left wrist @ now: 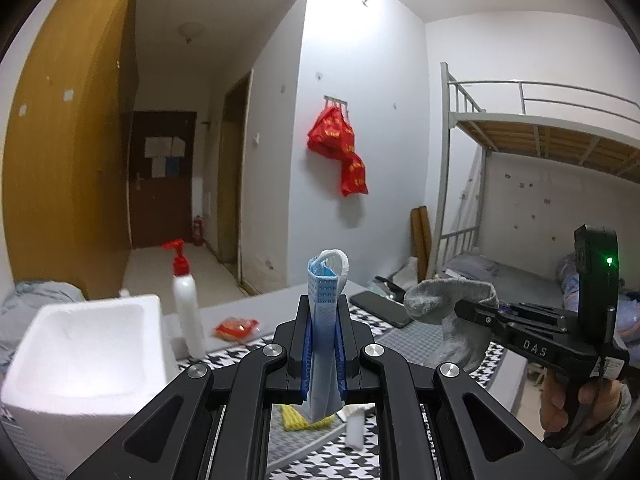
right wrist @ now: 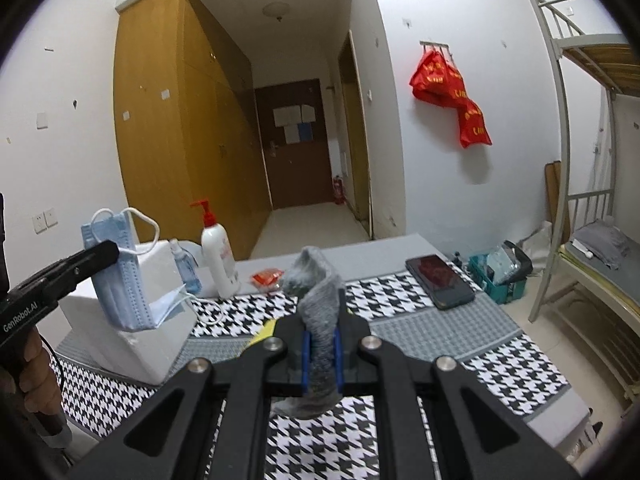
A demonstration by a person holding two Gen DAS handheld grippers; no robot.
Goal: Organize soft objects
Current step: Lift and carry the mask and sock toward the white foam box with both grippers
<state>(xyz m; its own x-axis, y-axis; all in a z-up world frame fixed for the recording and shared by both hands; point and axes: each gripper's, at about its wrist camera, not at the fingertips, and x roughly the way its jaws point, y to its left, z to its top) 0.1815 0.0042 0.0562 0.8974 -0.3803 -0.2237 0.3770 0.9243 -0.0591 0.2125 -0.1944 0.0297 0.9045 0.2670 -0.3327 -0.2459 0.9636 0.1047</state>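
My left gripper (left wrist: 323,320) is shut on a folded blue face mask (left wrist: 323,304), which stands up between the pads with its white ear loop on top. From the right wrist view the same mask (right wrist: 120,272) hangs from the left gripper (right wrist: 106,250) above a white foam box (right wrist: 132,336). My right gripper (right wrist: 321,330) is shut on a grey sock (right wrist: 318,300) that sticks up and droops below the jaws. In the left wrist view the sock (left wrist: 452,312) hangs from the right gripper (left wrist: 460,308), held up over the houndstooth cloth (left wrist: 320,448).
The white foam box (left wrist: 80,360) sits at the left, open-topped. A white pump bottle (right wrist: 218,256), a small blue bottle (right wrist: 186,266), a red packet (right wrist: 267,278) and a black phone (right wrist: 440,280) lie on the table. A yellow cloth (left wrist: 296,416) lies below the left gripper. A bunk bed (right wrist: 592,240) stands at the right.
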